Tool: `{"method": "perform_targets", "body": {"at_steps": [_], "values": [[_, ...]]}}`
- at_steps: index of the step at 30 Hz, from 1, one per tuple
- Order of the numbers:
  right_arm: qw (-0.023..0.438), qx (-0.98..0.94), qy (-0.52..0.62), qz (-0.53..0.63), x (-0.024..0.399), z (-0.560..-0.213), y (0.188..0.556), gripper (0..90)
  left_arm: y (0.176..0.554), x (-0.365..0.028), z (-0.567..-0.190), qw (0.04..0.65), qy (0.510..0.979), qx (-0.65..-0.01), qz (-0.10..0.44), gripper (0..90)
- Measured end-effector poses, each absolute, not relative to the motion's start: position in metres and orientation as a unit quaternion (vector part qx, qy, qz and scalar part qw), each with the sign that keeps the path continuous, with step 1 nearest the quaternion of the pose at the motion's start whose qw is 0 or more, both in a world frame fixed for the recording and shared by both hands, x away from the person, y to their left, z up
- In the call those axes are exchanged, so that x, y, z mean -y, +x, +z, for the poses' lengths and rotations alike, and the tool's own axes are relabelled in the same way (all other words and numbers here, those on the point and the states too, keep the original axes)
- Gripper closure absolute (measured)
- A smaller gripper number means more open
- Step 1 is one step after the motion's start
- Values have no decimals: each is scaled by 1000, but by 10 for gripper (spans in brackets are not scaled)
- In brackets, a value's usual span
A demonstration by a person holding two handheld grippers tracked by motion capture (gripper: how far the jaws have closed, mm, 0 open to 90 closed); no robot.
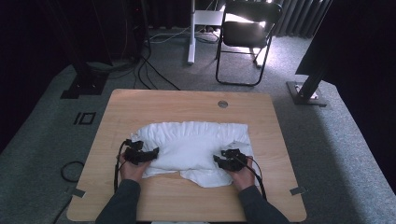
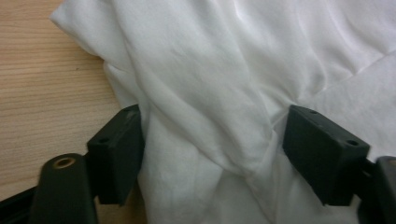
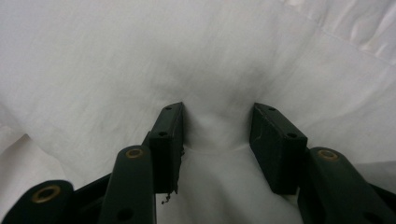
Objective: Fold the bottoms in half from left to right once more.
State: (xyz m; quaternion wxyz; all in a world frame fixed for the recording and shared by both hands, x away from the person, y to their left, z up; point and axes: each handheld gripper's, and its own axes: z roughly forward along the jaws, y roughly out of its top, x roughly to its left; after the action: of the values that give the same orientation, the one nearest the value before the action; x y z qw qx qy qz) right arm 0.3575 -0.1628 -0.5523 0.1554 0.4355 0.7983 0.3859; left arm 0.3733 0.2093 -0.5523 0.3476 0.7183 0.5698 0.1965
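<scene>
From the high view, your white cloth lies bunched across the middle of the desk, its ruffled edge toward twelve o'clock and a loose flap hanging toward six. Your left tongs sit at the cloth's nine o'clock edge, your right tongs at roughly four o'clock of it, both low on the fabric. A folding chair stands on the carpet beyond the desk at twelve o'clock.

In the left gripper view, the left tongs stand wide, with a twisted ridge of the white cloth running up between the jaws. The fabric fills the gap loosely; you can't see the pads pressing it, so treat it as straddled, not gripped. Bare desk shows at nine o'clock.

In the right gripper view, the right tongs are at a middling width, and a small hump of the white cloth is gathered between the jaws, puckering toward them. It looks pinched, with creases radiating from the spot.

You should expect the cloth to be light, soft and limp, with no stiffness to carry its own shape: it'll sag, drag and slide on the smooth wood. Take hold of a thick fold or a hemmed edge rather than a single layer, so it doesn't slip free when you lift.
</scene>
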Motion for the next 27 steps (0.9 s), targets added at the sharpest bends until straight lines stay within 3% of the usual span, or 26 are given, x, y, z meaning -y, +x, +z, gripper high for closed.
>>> {"method": "perform_targets", "body": {"at_steps": [4, 8, 10, 16, 27], "values": [[158, -798, 435, 385, 162, -552, 357, 538, 368, -205, -553, 342, 723, -561, 215, 437], [159, -800, 433, 383, 162, -551, 357, 531, 367, -204, -553, 352, 729, -552, 199, 703], [154, -804, 430, 381, 162, -549, 358, 516, 367, -205, -553, 364, 723, -559, 183, 792], [158, -798, 416, 407, 168, -526, 359, 498, 367, -215, -550, 390, 715, -559, 158, 841], [162, -807, 388, 414, 131, -504, 393, 460, 365, -223, -513, 433, 700, -536, 187, 844]]}}
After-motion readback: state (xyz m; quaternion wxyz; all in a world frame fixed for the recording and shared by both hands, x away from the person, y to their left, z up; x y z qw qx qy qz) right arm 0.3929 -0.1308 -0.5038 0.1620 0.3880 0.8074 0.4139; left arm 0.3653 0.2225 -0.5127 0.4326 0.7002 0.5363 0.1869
